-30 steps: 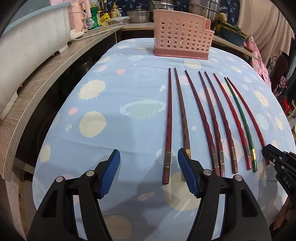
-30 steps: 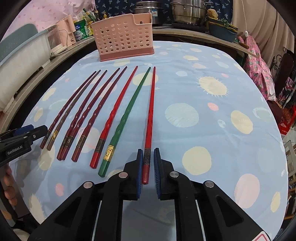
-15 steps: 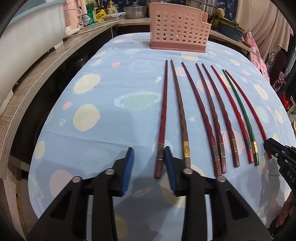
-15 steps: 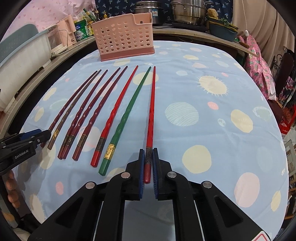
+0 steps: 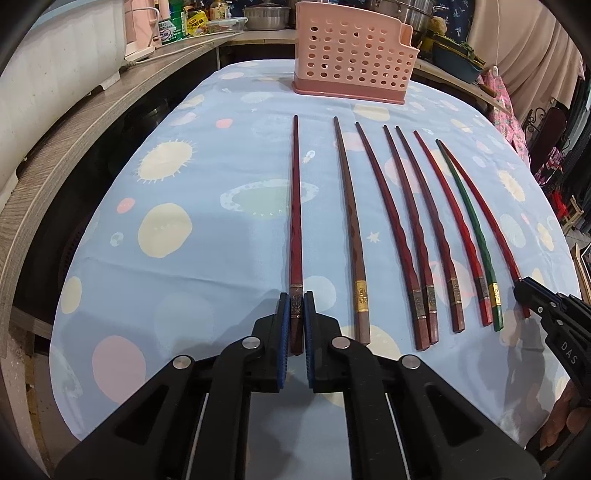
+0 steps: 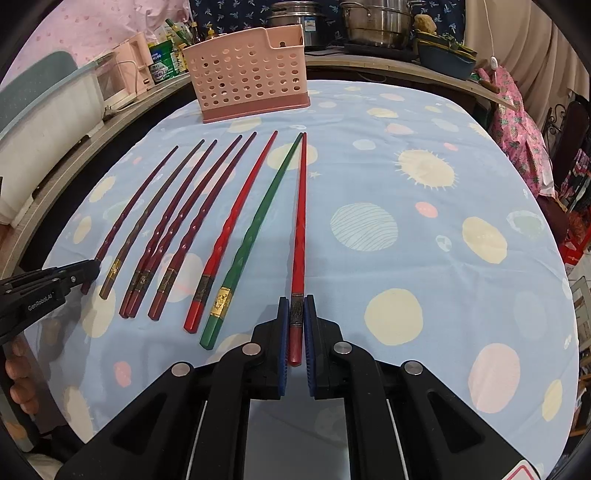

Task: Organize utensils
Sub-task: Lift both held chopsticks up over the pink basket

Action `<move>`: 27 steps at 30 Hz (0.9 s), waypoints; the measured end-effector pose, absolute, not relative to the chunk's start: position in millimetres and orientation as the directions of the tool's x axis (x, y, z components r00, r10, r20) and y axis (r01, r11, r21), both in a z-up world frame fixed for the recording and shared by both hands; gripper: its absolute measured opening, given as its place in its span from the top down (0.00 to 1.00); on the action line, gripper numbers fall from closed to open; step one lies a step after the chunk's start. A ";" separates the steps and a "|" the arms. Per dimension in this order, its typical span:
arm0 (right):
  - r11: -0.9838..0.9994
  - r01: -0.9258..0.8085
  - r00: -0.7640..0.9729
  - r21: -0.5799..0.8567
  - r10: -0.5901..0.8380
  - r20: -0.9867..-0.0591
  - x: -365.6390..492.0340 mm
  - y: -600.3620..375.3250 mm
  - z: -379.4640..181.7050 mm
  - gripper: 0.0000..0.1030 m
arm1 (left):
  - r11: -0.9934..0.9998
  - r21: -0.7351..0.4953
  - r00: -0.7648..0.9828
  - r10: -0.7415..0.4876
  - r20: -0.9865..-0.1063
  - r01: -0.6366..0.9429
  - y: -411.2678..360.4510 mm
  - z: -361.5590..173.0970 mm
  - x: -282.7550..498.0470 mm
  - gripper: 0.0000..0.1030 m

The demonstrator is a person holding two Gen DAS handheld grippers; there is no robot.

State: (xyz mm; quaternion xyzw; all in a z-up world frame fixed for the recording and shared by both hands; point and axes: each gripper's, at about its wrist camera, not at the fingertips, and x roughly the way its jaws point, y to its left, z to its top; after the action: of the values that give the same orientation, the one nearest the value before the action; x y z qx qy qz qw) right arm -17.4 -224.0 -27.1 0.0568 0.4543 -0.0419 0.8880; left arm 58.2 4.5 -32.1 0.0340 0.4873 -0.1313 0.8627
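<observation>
Several long chopsticks lie side by side on a blue spotted tablecloth [image 5: 207, 258], thick ends toward me. My left gripper [image 5: 296, 314] is shut on the thick end of the leftmost dark red chopstick [image 5: 295, 221]. My right gripper [image 6: 296, 317] is shut on the thick end of the rightmost bright red chopstick [image 6: 301, 229], beside a green chopstick [image 6: 258, 229]. A pink perforated utensil basket [image 5: 352, 55] stands upright at the table's far side; it also shows in the right wrist view [image 6: 247, 74]. The right gripper shows in the left wrist view [image 5: 524, 295], the left gripper in the right wrist view [image 6: 88, 269].
A grey wooden counter [image 5: 74, 133] curves along the left with a white appliance [image 5: 48, 55], bottles and jars. Steel pots [image 6: 376, 22] and a dark bowl [image 6: 443, 59] sit on the counter behind the table. Pink cloth [image 6: 517, 118] hangs at the right.
My left gripper moved right and closed on the leftmost dark red chopstick, shifting it away from its neighbour. My right gripper stayed shut on the bright red chopstick.
</observation>
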 end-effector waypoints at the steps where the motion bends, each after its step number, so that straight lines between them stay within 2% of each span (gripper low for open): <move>1: 0.990 0.126 0.586 0.065 -0.022 -0.810 -17.5 -224.3 -26.0 0.93 | 0.963 -0.070 0.492 -0.194 -0.848 0.259 4.5 -30.6 57.6 0.93; 16: 0.984 0.150 0.667 0.094 -0.030 -0.744 -4.9 -243.5 30.5 0.93 | 0.962 -0.112 0.561 -0.238 -0.793 0.249 9.7 26.8 66.4 0.93; 27: 0.978 0.149 0.765 0.143 -0.022 -0.644 27.7 -269.6 95.6 0.93 | 0.962 -0.120 0.655 -0.254 -0.712 0.243 5.2 93.7 103.4 0.93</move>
State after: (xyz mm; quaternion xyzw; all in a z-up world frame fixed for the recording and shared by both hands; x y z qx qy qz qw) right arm 27.7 -269.6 95.6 0.0932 0.3399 -0.0459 0.9347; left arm 103.4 5.2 93.7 -0.0069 0.3922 -0.1368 0.9096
